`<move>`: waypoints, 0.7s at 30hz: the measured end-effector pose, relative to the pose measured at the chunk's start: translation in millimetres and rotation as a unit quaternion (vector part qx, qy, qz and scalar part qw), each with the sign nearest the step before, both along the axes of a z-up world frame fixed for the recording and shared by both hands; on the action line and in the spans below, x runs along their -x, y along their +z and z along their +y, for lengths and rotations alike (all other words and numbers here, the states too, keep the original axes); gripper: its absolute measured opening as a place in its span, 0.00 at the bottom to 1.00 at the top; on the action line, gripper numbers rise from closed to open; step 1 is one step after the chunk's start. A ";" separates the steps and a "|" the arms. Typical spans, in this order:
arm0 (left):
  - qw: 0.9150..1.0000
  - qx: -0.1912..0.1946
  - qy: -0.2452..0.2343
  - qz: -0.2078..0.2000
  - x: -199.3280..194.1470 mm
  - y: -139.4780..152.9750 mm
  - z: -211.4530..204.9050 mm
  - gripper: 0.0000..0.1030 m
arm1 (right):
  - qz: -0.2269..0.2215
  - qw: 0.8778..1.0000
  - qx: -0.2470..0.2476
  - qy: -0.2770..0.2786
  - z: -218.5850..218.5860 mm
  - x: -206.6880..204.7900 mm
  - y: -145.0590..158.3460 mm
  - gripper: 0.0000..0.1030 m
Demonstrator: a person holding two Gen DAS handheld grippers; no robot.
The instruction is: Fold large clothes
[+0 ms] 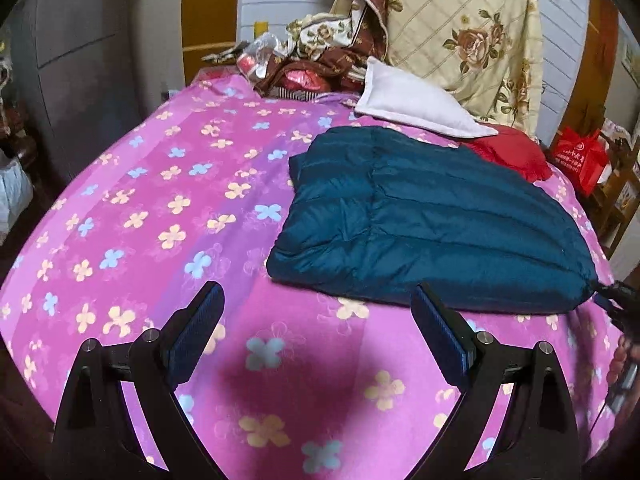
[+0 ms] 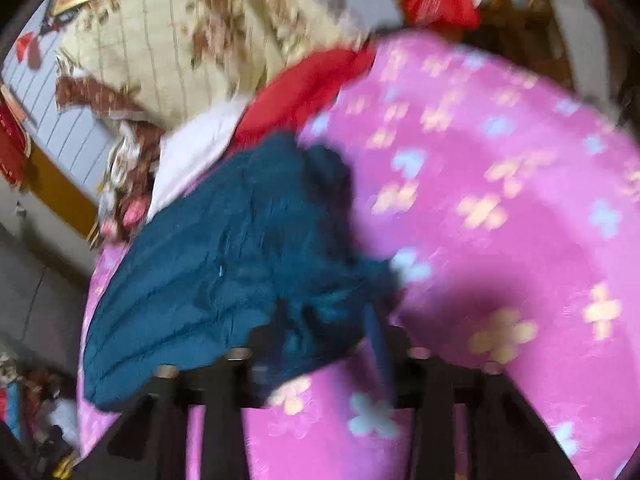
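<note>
Left gripper (image 1: 316, 320) hovers over bed (image 1: 160, 208), fingers spread, empty. Right gripper (image 2: 320, 344), blurred, fingers pinching near corner of jacket (image 1: 432, 216). Teal jacket lies on bed's right half, apparently folded to compact slab; judged near finished, perhaps one fold left. Left half of bed gives open room; pillow (image 1: 416, 100), red cloth (image 1: 516, 156) crowd far edge.

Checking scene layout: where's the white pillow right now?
Left wrist view: the white pillow lies at the far right of the pink bedspread, just beyond the teal jacket, against the floral quilt.
</note>
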State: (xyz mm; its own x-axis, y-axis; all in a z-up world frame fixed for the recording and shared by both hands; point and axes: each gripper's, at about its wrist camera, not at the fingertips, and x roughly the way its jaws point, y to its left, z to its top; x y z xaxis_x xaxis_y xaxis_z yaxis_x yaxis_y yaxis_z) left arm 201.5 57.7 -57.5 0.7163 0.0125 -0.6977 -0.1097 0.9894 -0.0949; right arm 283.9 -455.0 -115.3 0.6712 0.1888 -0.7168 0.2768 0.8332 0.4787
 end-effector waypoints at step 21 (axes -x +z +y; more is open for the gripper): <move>0.971 -0.075 0.032 -0.226 186.1 85.1 -46.3 0.99 | -0.105 0.983 0.148 0.038 105.8 210.6 67.3 0.68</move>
